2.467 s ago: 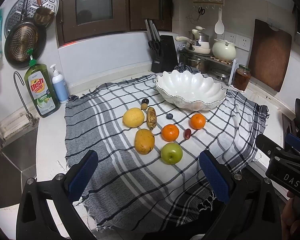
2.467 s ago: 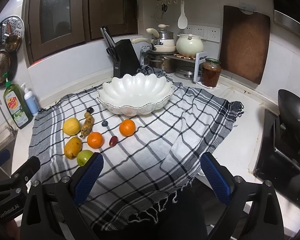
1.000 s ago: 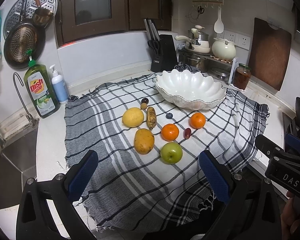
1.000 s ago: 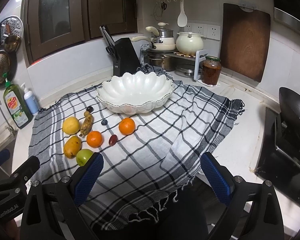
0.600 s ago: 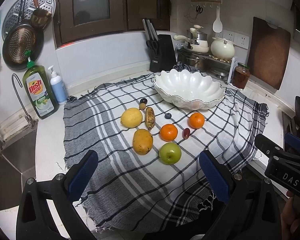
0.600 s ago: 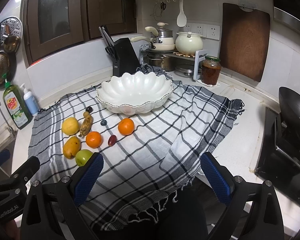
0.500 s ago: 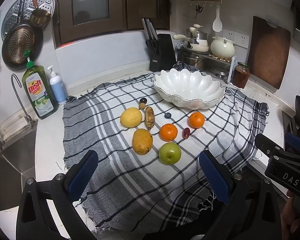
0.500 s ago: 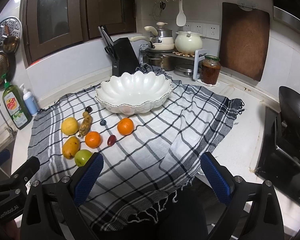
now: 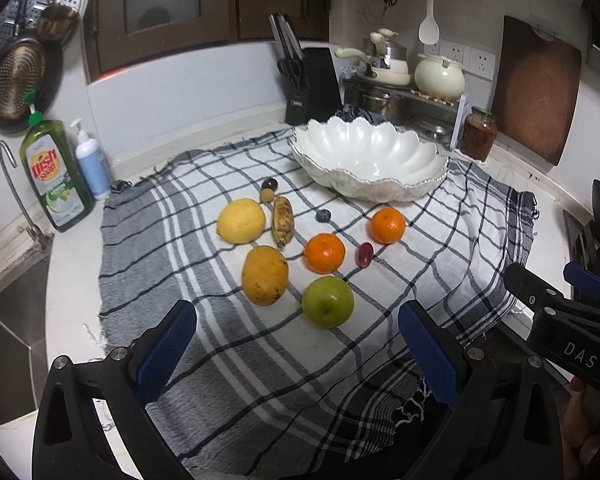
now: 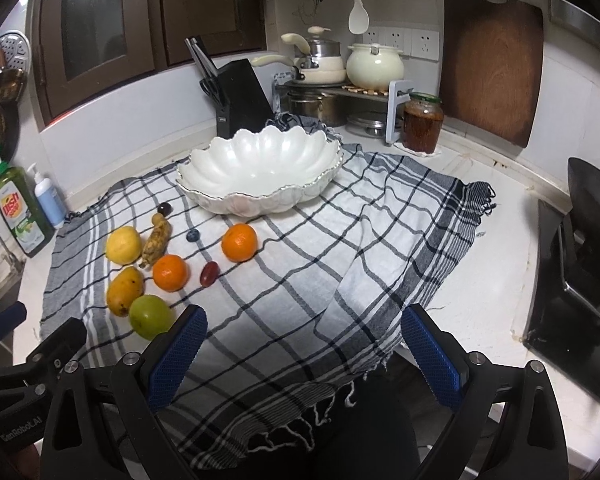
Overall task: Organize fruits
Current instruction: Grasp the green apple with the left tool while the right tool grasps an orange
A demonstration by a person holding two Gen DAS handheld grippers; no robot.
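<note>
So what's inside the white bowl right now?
Nothing visible: the bowl shows only bare white ribbed interior. Its near wall hides the inner face closest to the cameras. All the fruit, such as the apple, lies outside on the cloth.

white counter (image 10: 496, 248), checked cloth (image 10: 340, 264) (fringed)

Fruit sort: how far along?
Nothing done: the white bowl holds no fruit. Nothing in hand: left tongs and right tongs are open and hover short of the fruit. All left on the checked cloth: green apple, mango, lemon, banana, two oranges, small fruits.
</note>
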